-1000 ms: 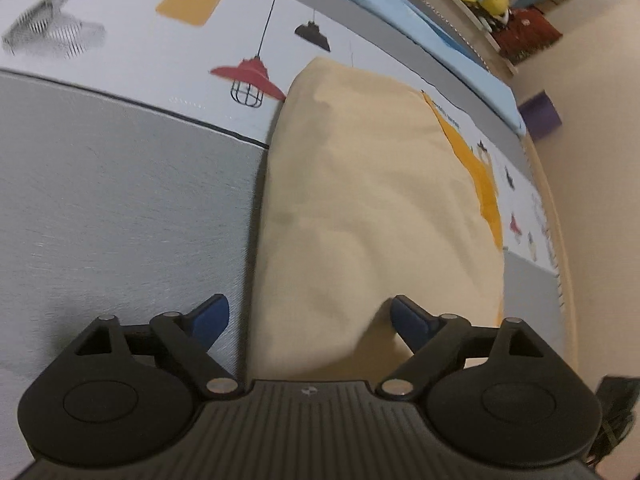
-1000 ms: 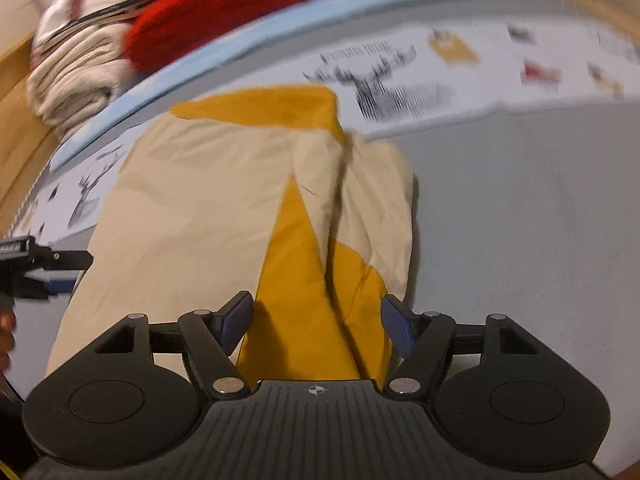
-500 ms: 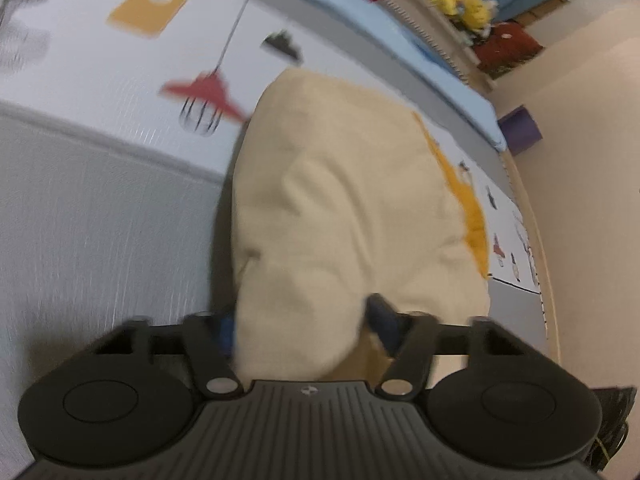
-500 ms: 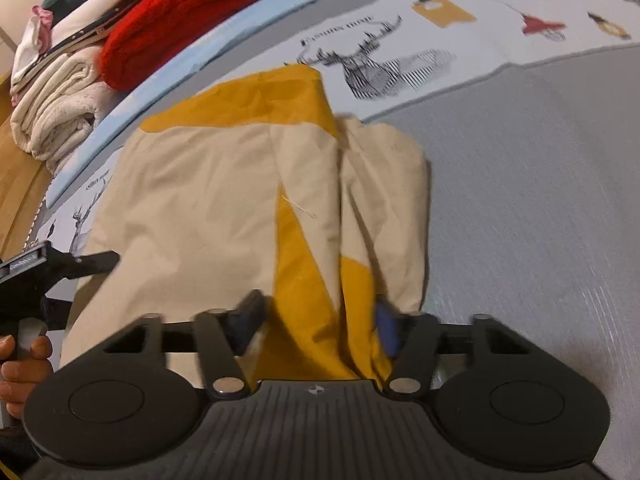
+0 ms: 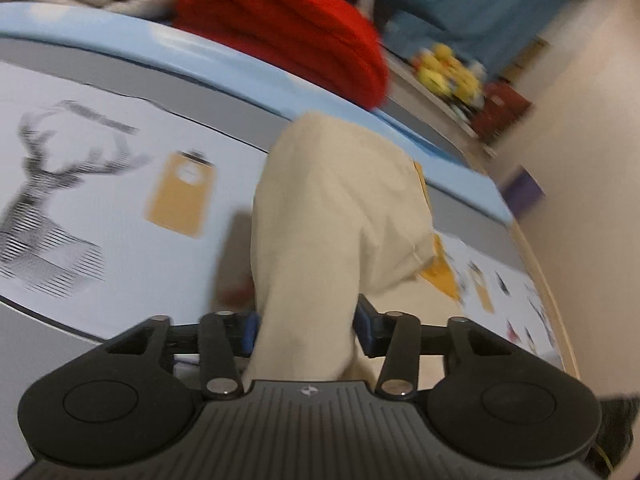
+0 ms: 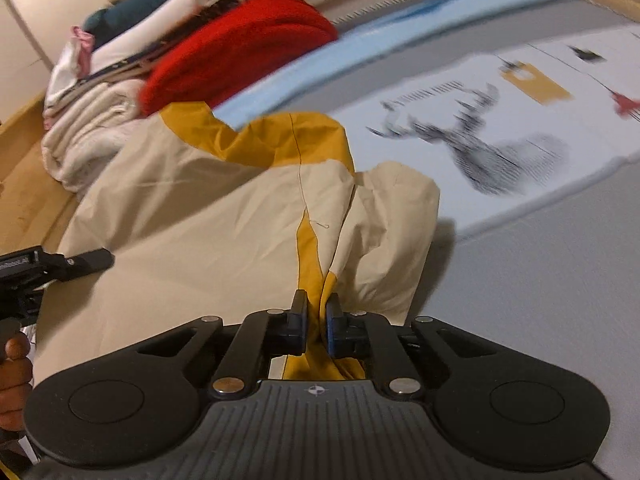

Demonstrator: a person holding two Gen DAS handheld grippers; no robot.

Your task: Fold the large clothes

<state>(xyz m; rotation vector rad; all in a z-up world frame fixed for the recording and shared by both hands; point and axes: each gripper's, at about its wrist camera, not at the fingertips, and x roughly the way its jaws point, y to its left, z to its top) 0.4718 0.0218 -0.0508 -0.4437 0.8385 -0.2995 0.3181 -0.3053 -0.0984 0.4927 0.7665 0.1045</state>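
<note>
Cream cotton with mustard-yellow panels, the large garment (image 6: 208,216) lies spread on the bed's printed cover (image 5: 100,184), its near edge lifted at two points. On the left side, the left claw (image 5: 305,324) has a thick bunch of the cream cloth between its blue pads (image 5: 250,330); the jaws are closing on it at about half width, and the pads look pressed into the fabric. Further right, the right claw (image 6: 316,326) is pinched almost fully together on a thin ridge where yellow meets cream, its jaws closing too. Beyond the garment, along the far edge of the bed, sits a pile of folded clothes topped by a red knit (image 6: 240,40).

To my eye the step in hand is carrying this near edge over toward the far one. It would go best if both claws rise together and travel at one pace, keeping the edge taut between them, so the fold lands square and no slack bunches beneath.
</note>
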